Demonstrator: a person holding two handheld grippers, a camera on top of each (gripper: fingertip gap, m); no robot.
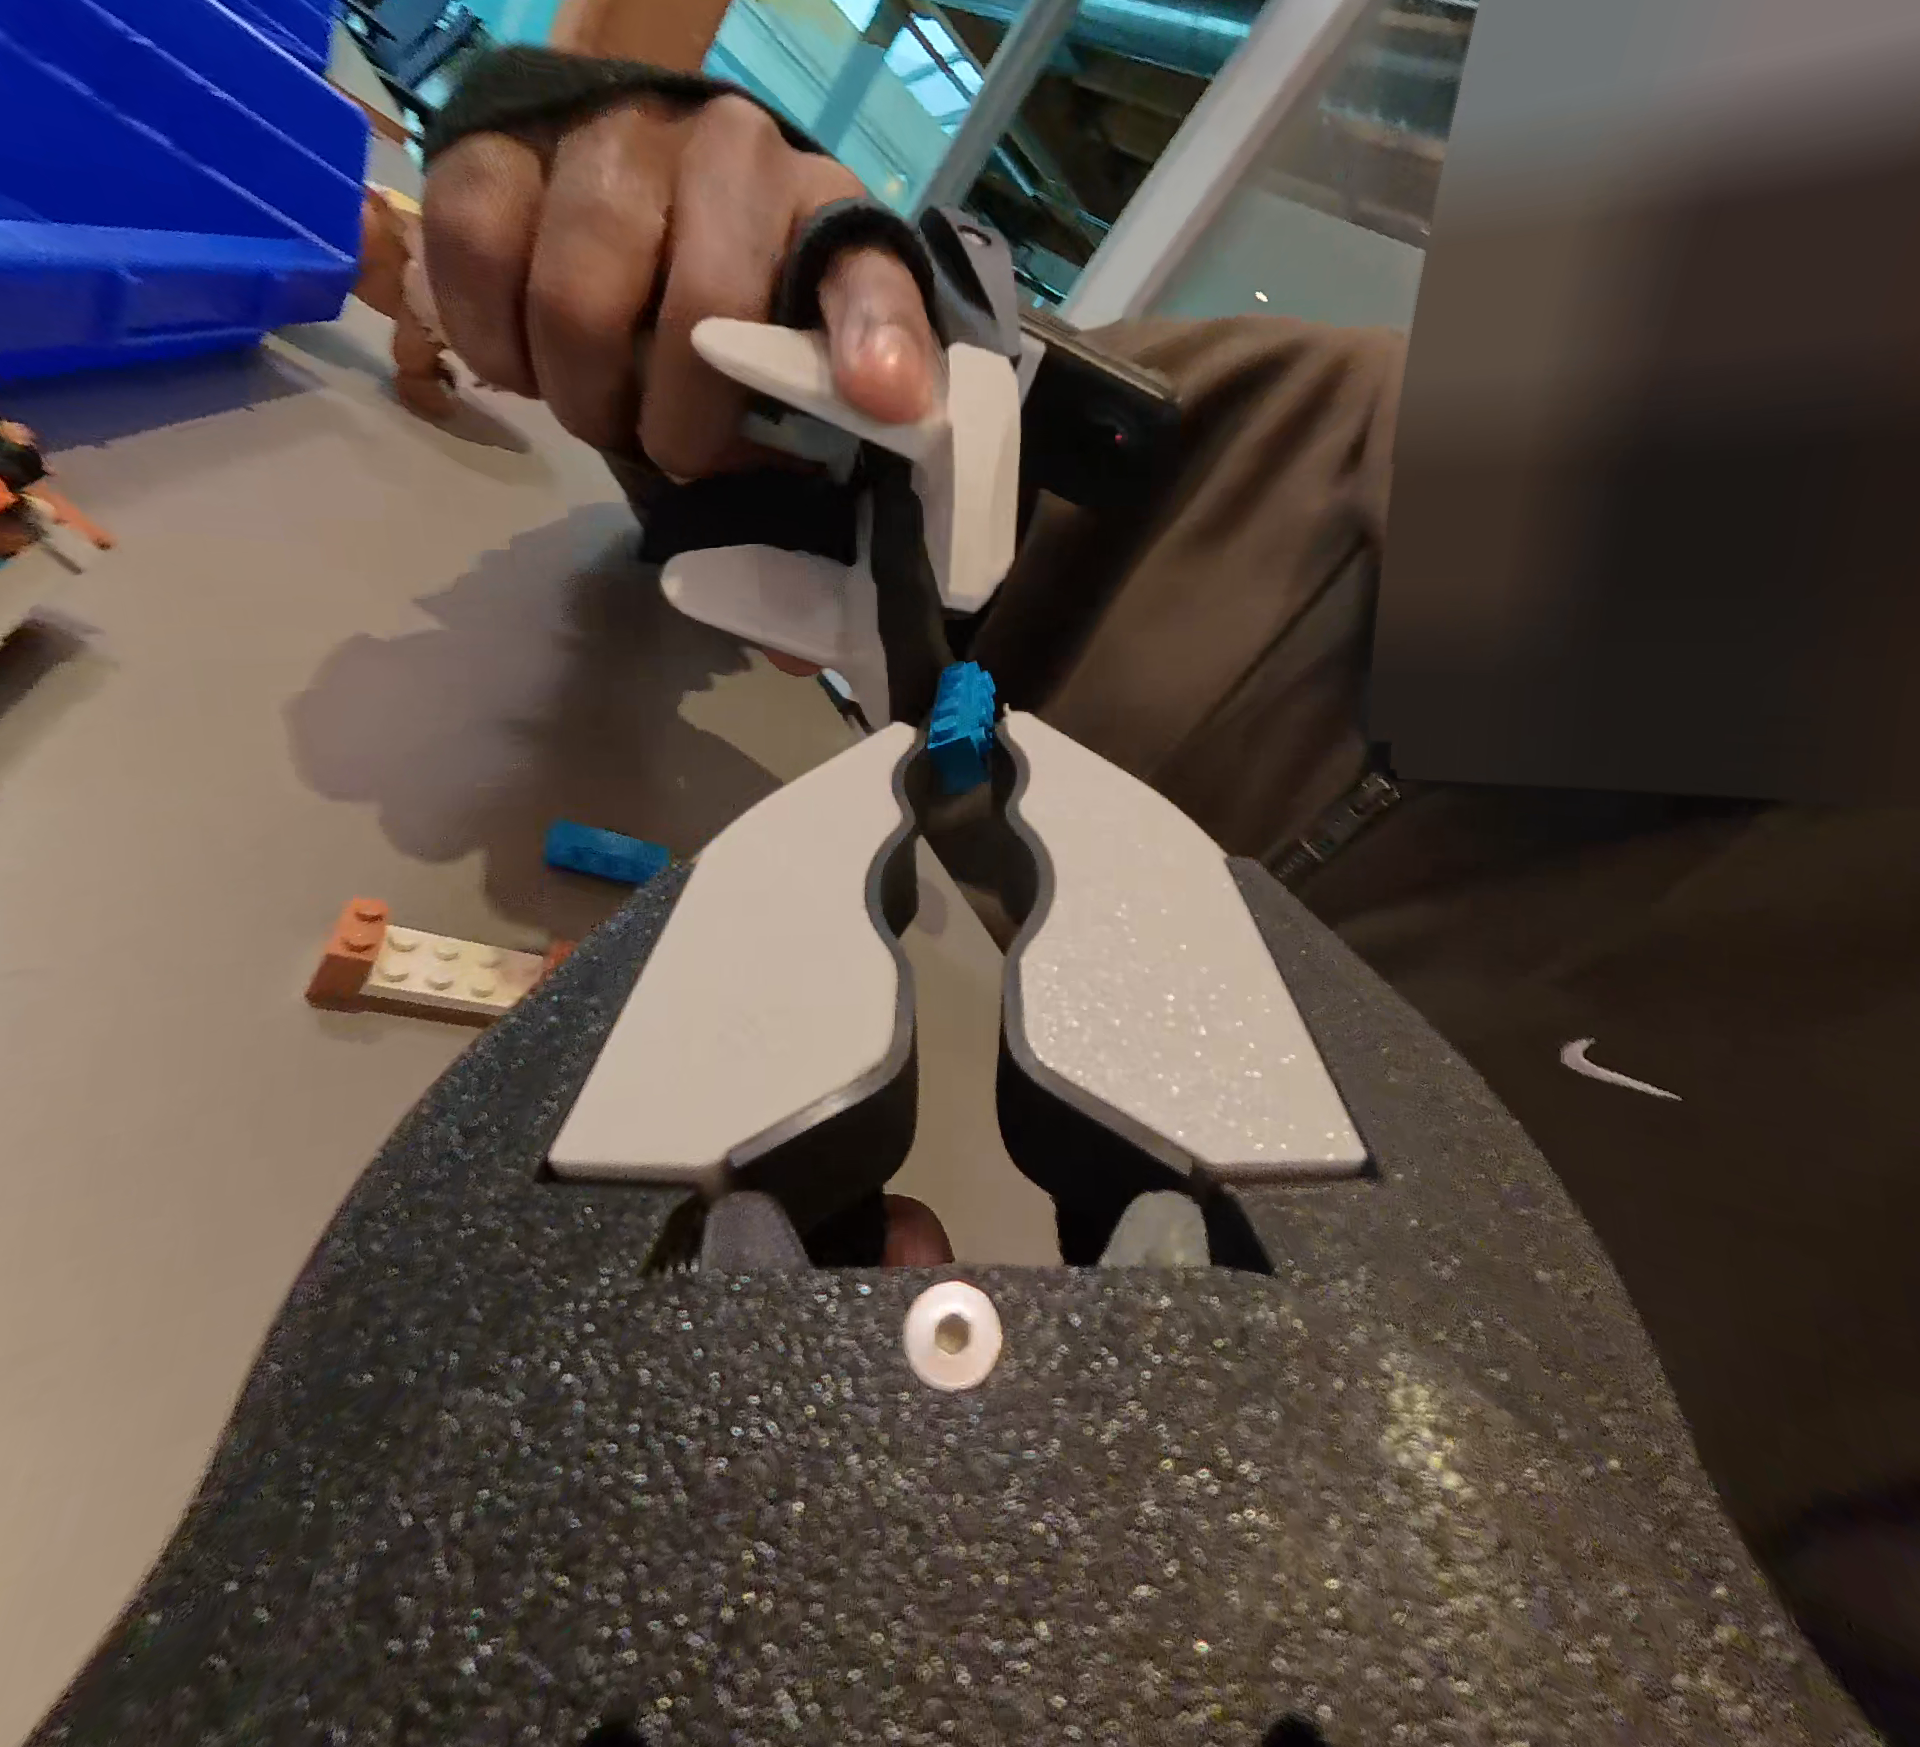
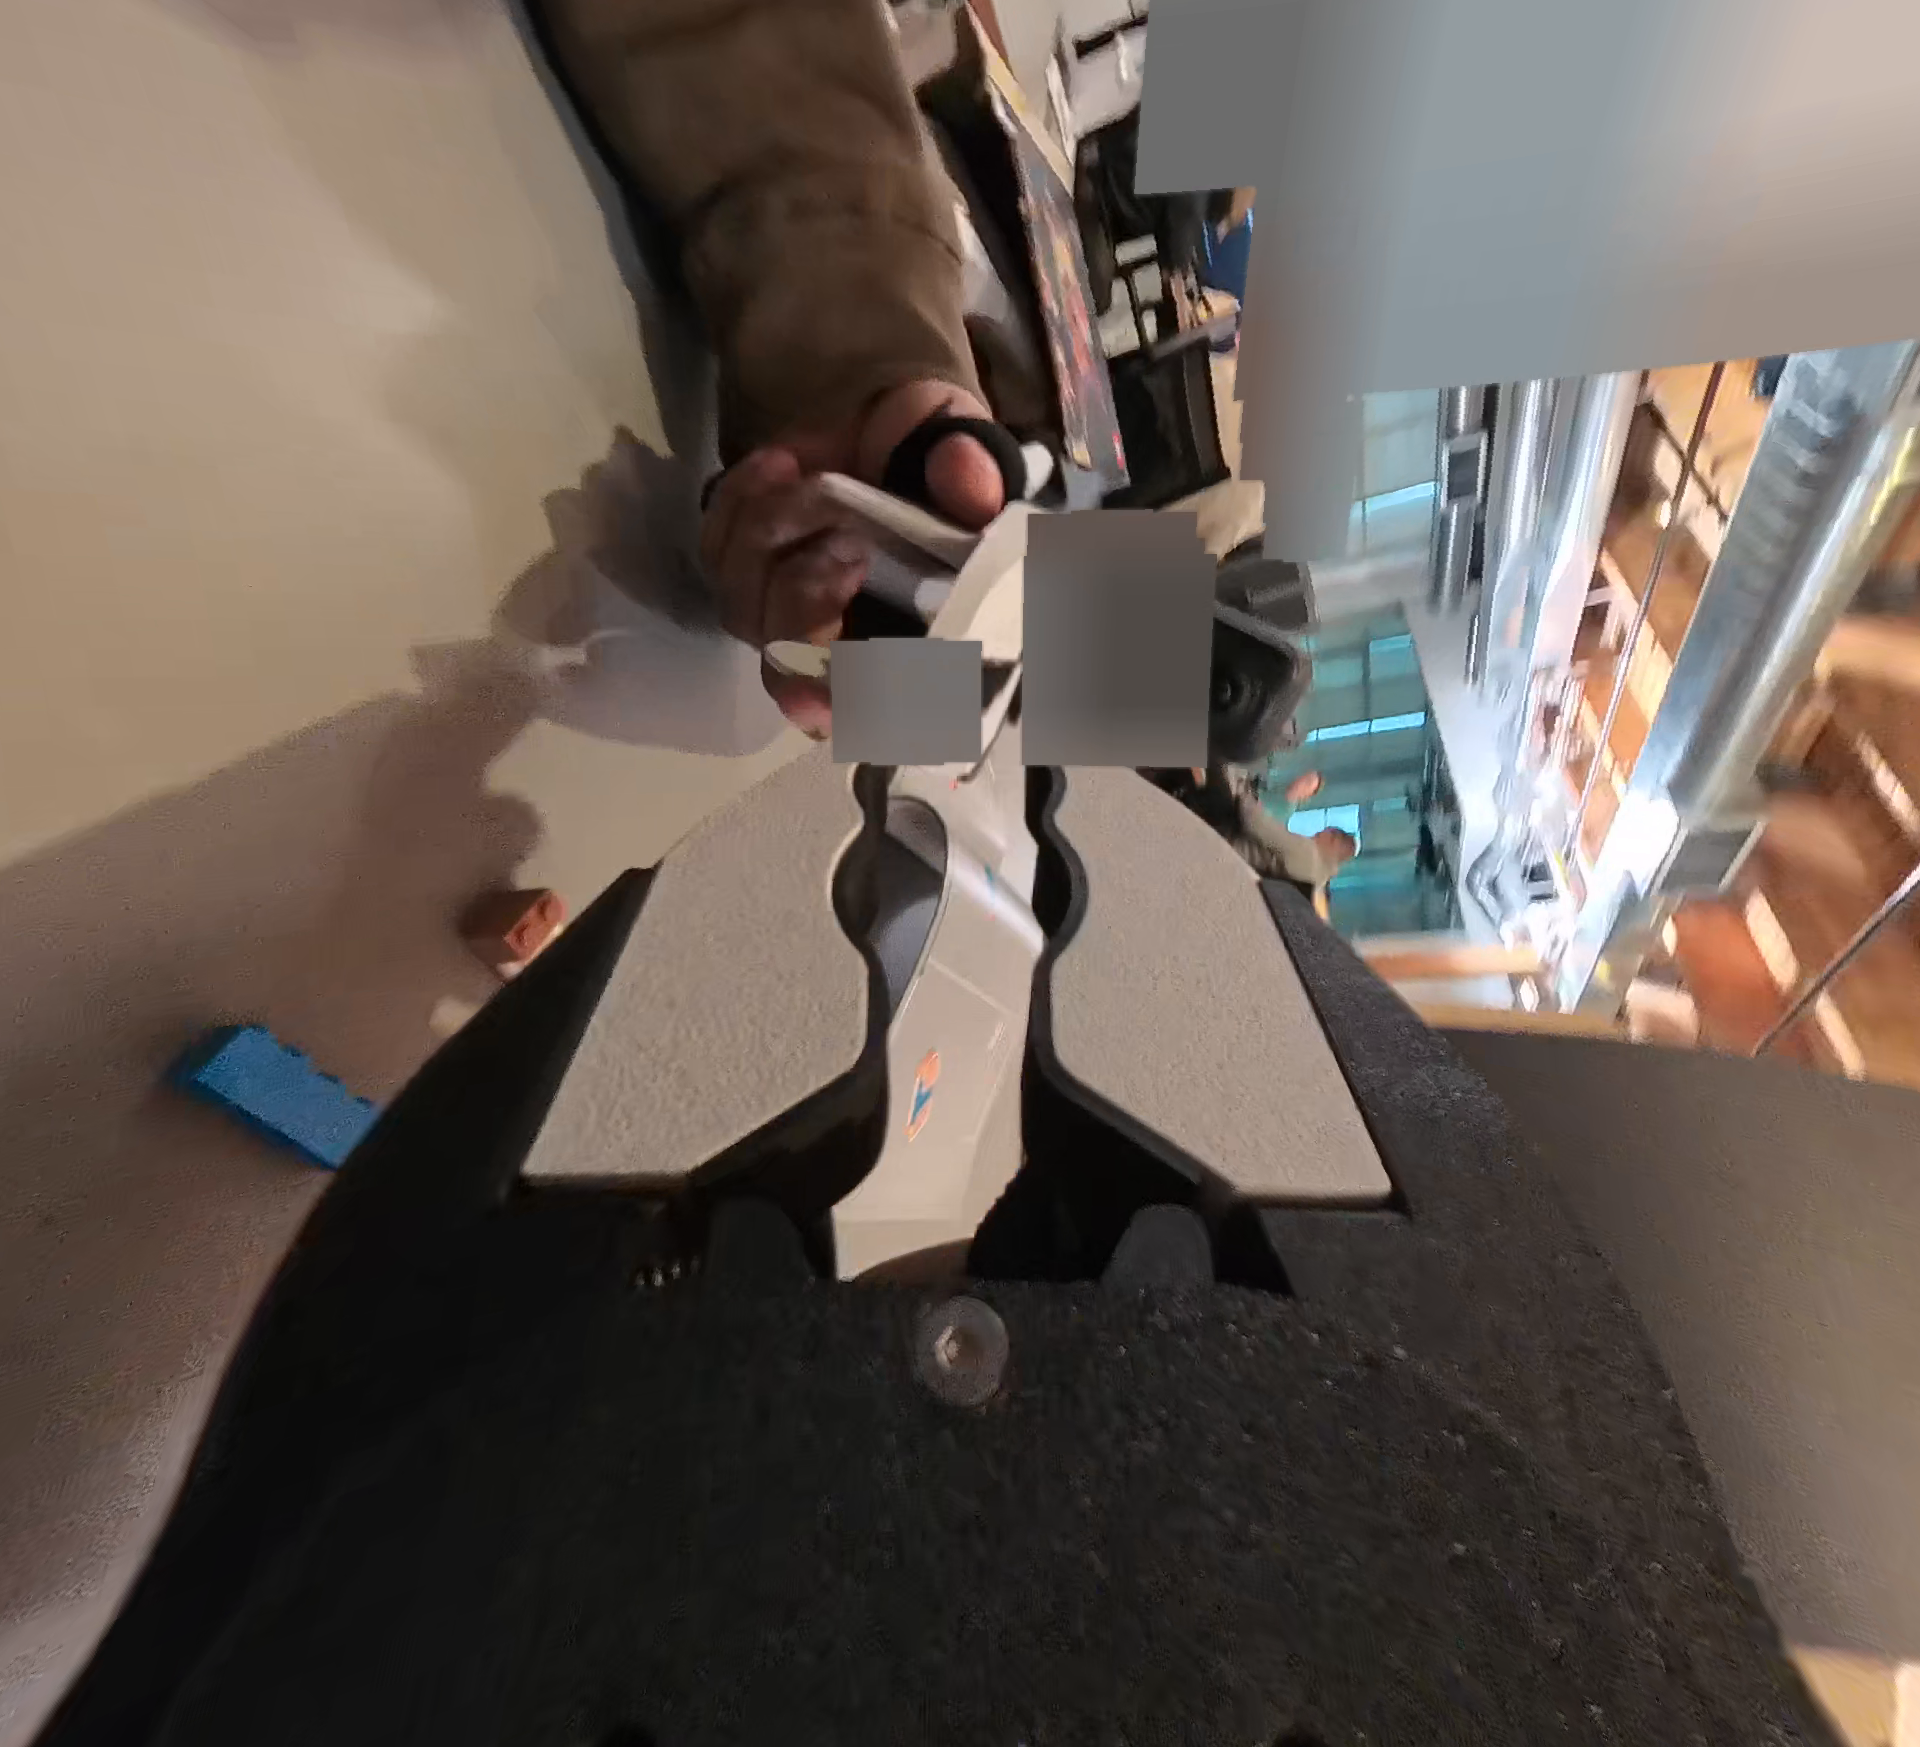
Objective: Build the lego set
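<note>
Small blue brick (image 1: 961,729) pinched at tips of left gripper (image 1: 961,741), lifted above grey table (image 1: 208,762). Right gripper (image 2: 956,788) tips hidden by blur; grip unclear. Below brick: second blue brick (image 1: 605,849), tan plate with brown brick (image 1: 431,965). Far left: blue bins (image 1: 156,139). Behind: glass walls.

Grey tabletop (image 1: 208,658) — blue bins (image 1: 156,139), glass partitions (image 1: 1039,87) behind.

The left gripper (image 1: 958,731) and right gripper (image 2: 956,788) each have 2 pale grey wavy-edged fingers, a speckled black body and 1 screw. The person wears a brown sleeve (image 2: 790,170).
</note>
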